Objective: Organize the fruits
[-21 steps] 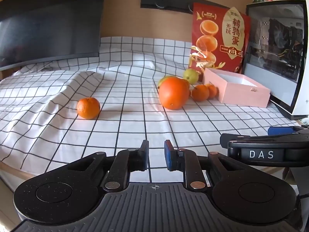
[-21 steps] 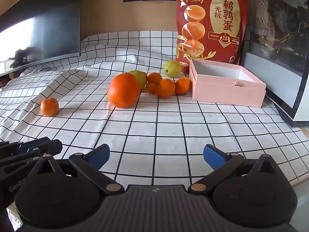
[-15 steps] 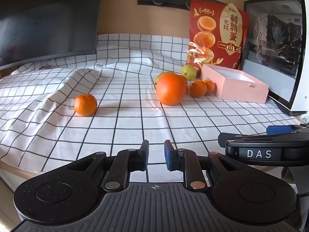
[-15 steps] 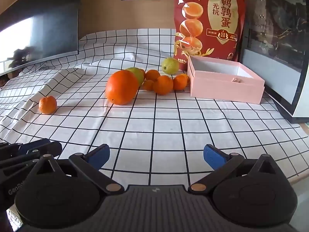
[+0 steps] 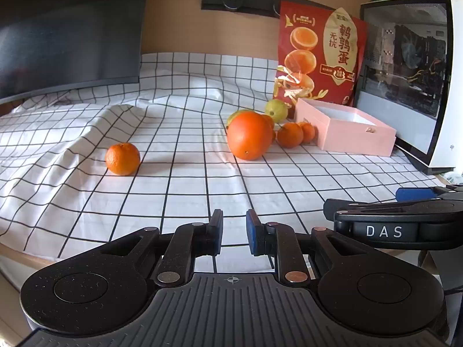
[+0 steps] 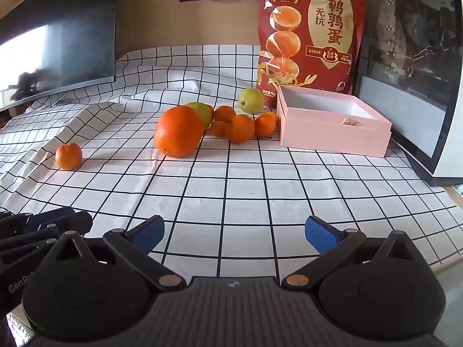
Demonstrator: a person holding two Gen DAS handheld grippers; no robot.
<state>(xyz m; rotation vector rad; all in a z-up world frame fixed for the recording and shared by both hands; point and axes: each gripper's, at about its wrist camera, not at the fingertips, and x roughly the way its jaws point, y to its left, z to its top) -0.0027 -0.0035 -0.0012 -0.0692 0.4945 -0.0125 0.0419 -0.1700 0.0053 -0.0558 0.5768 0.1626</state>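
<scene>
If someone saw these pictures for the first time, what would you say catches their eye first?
Probably the big orange in the middle of the checked cloth, with small oranges and green fruits clustered behind it. Next, the tall red bag against the back wall, with the open pink box in front. One small orange sits alone, far left.

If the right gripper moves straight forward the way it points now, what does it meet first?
Probably the bare checkered cloth. The right gripper, open and empty, tilts down at it. The small oranges lie beyond, near its line; depth is unclear.
</scene>
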